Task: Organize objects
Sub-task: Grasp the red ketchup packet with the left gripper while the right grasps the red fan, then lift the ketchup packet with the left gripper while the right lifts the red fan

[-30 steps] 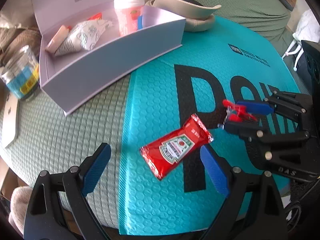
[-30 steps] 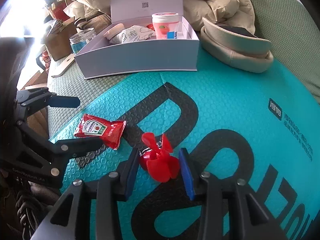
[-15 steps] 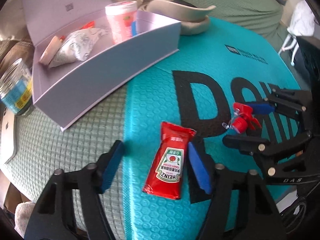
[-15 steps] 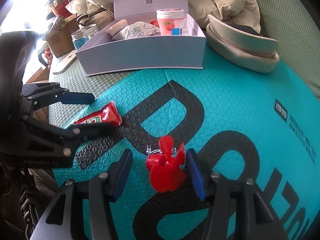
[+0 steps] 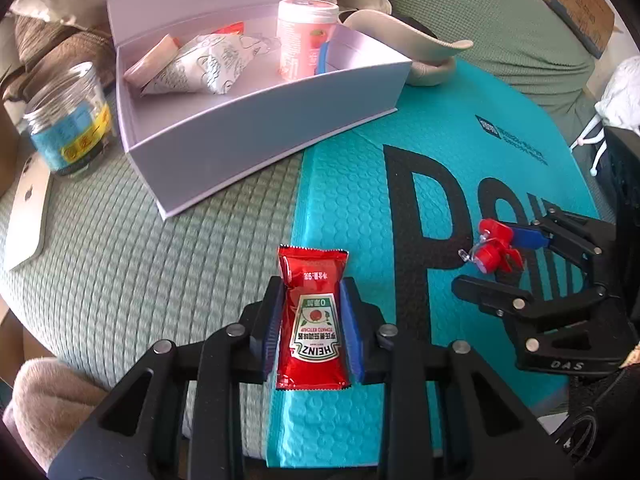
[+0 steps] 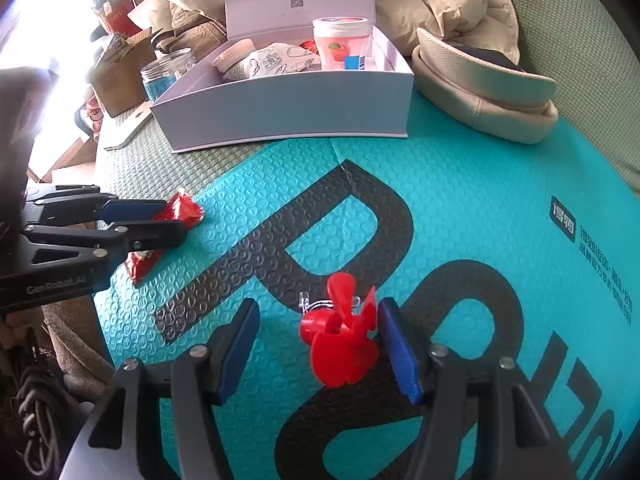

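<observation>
A red Heinz ketchup sachet (image 5: 313,320) lies lengthwise between the blue pads of my left gripper (image 5: 312,292), which is shut on it just above the teal mailer. From the right wrist view, the left gripper (image 6: 160,220) holds the sachet (image 6: 182,210) at the left. My right gripper (image 6: 318,306) has its jaws opening around a red toy propeller (image 6: 340,336). The propeller rests on the mailer close to the right pad, with a gap to the left pad. The left wrist view also shows this right gripper (image 5: 500,256) and propeller (image 5: 492,252). An open lavender box (image 5: 260,140) (image 6: 288,108) stands behind.
The box holds a pink cup (image 5: 304,40), a printed pouch (image 5: 200,68) and other small items. A glass jar (image 5: 68,120) stands left of it and a beige cap (image 6: 480,88) to its right. The teal bubble mailer (image 6: 460,200) covers a green quilted surface (image 5: 140,260).
My left gripper has closed onto the ketchup sachet, which turned to lie lengthwise between the pads. The right gripper's jaws have spread apart off the red propeller, which stays on the mailer.
</observation>
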Tool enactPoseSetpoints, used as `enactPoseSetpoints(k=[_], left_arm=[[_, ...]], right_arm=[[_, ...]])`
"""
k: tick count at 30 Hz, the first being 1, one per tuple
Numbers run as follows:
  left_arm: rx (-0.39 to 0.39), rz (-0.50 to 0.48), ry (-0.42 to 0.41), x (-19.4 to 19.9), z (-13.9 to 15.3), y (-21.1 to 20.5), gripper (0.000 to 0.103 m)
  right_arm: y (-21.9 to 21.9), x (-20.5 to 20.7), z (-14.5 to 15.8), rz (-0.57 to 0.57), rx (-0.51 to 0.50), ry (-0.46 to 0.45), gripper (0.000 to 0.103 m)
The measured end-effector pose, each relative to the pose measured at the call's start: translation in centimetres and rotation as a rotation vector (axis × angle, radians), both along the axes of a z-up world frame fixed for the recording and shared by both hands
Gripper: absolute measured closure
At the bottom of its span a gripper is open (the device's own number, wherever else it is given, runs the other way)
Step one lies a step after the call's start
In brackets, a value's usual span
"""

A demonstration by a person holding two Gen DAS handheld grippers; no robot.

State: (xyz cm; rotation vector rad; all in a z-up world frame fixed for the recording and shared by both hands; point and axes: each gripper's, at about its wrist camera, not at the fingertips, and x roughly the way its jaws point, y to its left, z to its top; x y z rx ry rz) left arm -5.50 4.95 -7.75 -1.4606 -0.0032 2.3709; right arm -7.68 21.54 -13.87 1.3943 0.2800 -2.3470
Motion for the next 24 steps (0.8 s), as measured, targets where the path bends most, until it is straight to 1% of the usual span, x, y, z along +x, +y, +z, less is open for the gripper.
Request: enactPoseSetpoints(k=[5,6,7,8,9,12,18,19,20,21,23,24], left_arm=[[0.036,-0.013,-0.005,1.4,0.1,-0.5,0.076],[0.033,-0.023,0.003,1.7,0.1,-0.4,0.076],[0.032,-0.032,0.005,0.9,-0.2,-0.3,0.076],[0.019,-0.037,0.014,1.0,-0.2,0.0,0.076],[0.013,-0.039,0.017,0.7,-0.4,1.1,0.076],[0.001,-0.04,0.019,1.0,-0.4,0.8,0.076],[-0.011,-0.055,0.032,0.4,-1.1,1.9,0.067],[-0.016,-0.056,0.037,0.4,-1.2,1.9,0.064],[-0.022,-0.053,0.038,0.6,-1.1,1.6,0.058],[-0.022,-0.047,0.032,0.7,-1.2,1.3,0.058],[0.015,-0.04,0.026,0.6,-1.4,0.7,0.058],[0.02,-0.044,0.026,0.5,-1.4,0.6,0.058]], right_arm=[[0.0,0.8,0.0,0.005,-0.004,0.008,0.037],[0.0,1.0,0.0,0.006,-0.006,0.013,0.037],[0.0,1.2,0.0,0.007,-0.006,0.018,0.037],[0.0,1.3,-0.1,0.008,-0.005,0.022,0.037],[0.0,1.5,-0.1,0.008,-0.005,0.027,0.037],[0.1,1.6,-0.1,-0.003,-0.014,0.04,0.037],[0.1,2.0,-0.4,-0.053,-0.051,0.078,0.03],[0.0,2.0,-0.4,-0.06,-0.046,0.086,0.03],[-0.1,2.1,-0.5,-0.064,-0.038,0.095,0.029],[-0.1,2.2,-0.6,-0.066,-0.034,0.101,0.029],[0.0,2.2,-0.5,-0.075,-0.041,0.104,0.029],[0.0,2.2,-0.5,-0.078,-0.044,0.105,0.029]])
